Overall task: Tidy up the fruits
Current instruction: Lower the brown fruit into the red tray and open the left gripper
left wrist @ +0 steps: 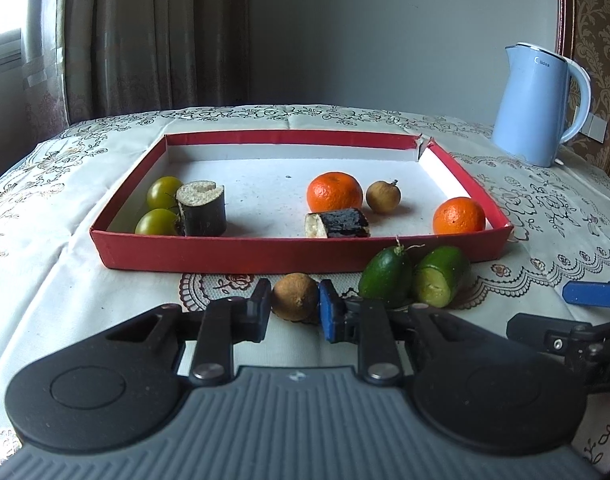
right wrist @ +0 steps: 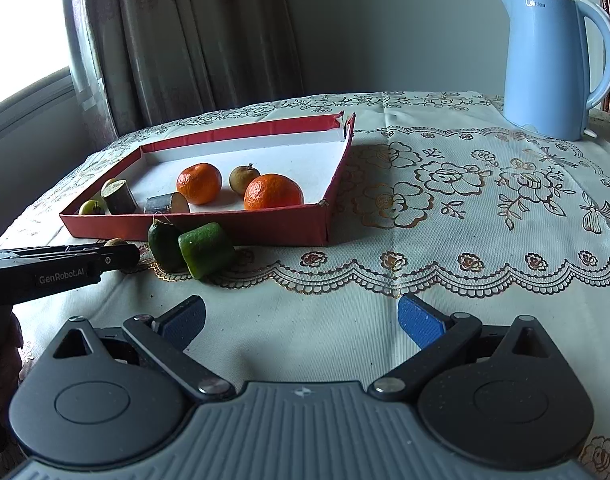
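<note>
Left tool (left wrist: 295, 309) pinching a brown longan (left wrist: 295, 297) on the tabletop (left wrist: 65, 280), right tool (right wrist: 301, 322) spread wide over bare cloth, two green fruits (left wrist: 415, 276) just beyond against the red tray (left wrist: 265, 254), tangerines (left wrist: 334, 193) inside, blue kettle (left wrist: 539, 104) farthest back.

the tablecloth (right wrist: 445, 208) looks like woven cloth with a fine textured weave, a printed floral pattern and a lace-like scalloped border. the red tray (left wrist: 241, 254) seems to be cardboard, matt red outside, with a rough white paper lining and a torn far corner. the kettle (right wrist: 553, 60) is smooth, slightly glossy pale blue plastic. the mandarins (left wrist: 334, 192) have shiny, pitted peel; the brown fruit (left wrist: 295, 297) is dull and rough-skinned. the left gripper (left wrist: 295, 312) has matt black plastic links, metal pivot pins, a ribbed grey body and a blue textured pad. the curtain (left wrist: 153, 36) is soft draped cloth.
</note>
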A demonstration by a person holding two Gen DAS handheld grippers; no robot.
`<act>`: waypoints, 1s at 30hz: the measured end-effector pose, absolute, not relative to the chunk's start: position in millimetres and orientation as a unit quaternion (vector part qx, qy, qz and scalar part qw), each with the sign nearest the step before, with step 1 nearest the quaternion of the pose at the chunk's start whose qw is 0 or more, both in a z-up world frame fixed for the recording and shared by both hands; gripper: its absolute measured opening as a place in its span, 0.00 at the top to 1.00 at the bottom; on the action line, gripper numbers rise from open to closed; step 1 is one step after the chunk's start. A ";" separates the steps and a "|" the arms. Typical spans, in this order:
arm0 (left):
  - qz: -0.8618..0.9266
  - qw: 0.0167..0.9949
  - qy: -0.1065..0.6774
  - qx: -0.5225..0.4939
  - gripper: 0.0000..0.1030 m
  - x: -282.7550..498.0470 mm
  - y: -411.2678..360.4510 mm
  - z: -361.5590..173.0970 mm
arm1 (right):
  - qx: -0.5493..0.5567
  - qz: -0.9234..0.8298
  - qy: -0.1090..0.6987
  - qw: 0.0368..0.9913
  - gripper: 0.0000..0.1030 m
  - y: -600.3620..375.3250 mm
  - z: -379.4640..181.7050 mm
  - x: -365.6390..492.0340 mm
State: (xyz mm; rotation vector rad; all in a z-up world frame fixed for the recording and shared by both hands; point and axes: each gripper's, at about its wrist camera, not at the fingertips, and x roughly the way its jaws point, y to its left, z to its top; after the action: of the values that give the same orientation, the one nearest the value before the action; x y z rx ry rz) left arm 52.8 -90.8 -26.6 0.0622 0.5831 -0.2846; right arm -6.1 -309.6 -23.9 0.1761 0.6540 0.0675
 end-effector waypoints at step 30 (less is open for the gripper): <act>-0.079 0.962 0.255 0.055 0.75 119.6 -113.5 15.8 | 0.120 0.041 0.311 0.942 0.00 -318.1 -21.2 -6.7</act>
State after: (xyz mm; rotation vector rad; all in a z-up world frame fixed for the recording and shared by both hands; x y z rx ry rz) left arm 119.6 -113.5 15.8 0.1114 0.5169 -0.1607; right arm -6.7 -318.1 -21.2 0.2437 0.6333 0.0846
